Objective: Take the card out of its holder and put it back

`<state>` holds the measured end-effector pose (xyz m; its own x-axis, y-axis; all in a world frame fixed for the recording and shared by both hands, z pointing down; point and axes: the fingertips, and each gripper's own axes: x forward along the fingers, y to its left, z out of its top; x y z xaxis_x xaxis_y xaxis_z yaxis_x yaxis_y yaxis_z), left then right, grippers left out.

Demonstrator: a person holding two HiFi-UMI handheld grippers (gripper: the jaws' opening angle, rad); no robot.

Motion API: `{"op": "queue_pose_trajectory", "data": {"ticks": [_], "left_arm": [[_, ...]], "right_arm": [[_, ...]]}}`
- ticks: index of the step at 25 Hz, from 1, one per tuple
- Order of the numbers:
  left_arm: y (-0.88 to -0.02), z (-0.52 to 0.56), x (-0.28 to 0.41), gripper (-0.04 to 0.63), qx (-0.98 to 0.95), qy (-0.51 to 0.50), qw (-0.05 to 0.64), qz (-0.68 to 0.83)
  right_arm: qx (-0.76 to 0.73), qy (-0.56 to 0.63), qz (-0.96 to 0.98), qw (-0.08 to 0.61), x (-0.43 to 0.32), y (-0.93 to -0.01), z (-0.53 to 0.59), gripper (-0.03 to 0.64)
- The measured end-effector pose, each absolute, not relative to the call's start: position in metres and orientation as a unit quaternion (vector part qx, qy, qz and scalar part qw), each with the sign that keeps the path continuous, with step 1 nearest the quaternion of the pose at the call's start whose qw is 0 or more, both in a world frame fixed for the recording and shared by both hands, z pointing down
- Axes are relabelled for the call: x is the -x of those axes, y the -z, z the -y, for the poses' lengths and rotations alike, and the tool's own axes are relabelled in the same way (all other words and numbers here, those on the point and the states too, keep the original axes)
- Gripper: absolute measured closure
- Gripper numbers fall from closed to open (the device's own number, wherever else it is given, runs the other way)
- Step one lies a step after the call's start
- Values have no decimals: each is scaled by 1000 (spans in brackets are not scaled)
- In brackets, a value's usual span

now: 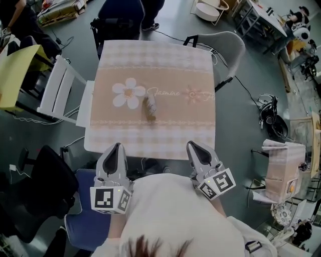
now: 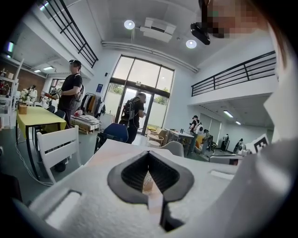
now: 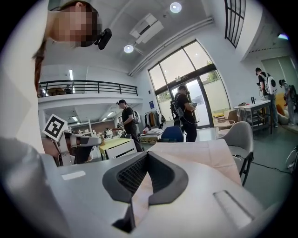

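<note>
A square desk [image 1: 150,55] is standing in the middle of a large, grey-floored hall, draped in a pink-and-cream checked cloth [image 1: 155,133] with a beige centre panel. A white daisy [image 1: 128,93] is printed on that panel, and a cursive word [image 1: 166,93] is running beside it, looking like "Jasmine" though not sharp enough to be sure. The card holder [image 1: 150,108] is sitting near the middle of the desk, just right of the daisy; it is too small here to tell whether the card is showing.

At the near side, the left hand-held gripper [image 1: 117,146] and the right hand-held gripper [image 1: 193,145] are hanging close to the person's chest, short of the desk's edge and well apart from the holder. Both are pointing toward the desk with their jaws pressed together, pinching nothing. Each is carrying a cube with black-and-white square markers, the left cube [image 1: 111,199] and the right cube [image 1: 216,183].

Around the desk, a white slatted chair [image 1: 57,90] is waiting at the left, a grey shell chair [image 1: 225,45] at the far right corner and a blue chair [image 1: 120,15] at the far side. A yellow table [image 1: 17,75] is standing farther left, and a small side table with a checked cover [image 1: 283,165] at the right. Headphones [image 1: 268,108] are lying on the floor.

From the left gripper view, tall glass doors [image 2: 139,93], a railed balcony [image 2: 237,74] and round ceiling lights [image 2: 129,24] are showing, with 2 people in black [image 2: 71,93] [image 2: 135,111] standing near the doors.
</note>
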<state>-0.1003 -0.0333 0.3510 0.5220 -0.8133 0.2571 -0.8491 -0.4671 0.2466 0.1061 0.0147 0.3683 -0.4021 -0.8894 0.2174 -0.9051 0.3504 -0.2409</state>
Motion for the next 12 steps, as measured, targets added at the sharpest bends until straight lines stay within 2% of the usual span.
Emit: {"op": "queue_pose_trajectory", "data": {"ticks": [12], "left_arm": [[-356,75,111,595,-858,-56,171,480]], "right_arm": [[-549,-167,818,22,-95,-373,28,620]]}}
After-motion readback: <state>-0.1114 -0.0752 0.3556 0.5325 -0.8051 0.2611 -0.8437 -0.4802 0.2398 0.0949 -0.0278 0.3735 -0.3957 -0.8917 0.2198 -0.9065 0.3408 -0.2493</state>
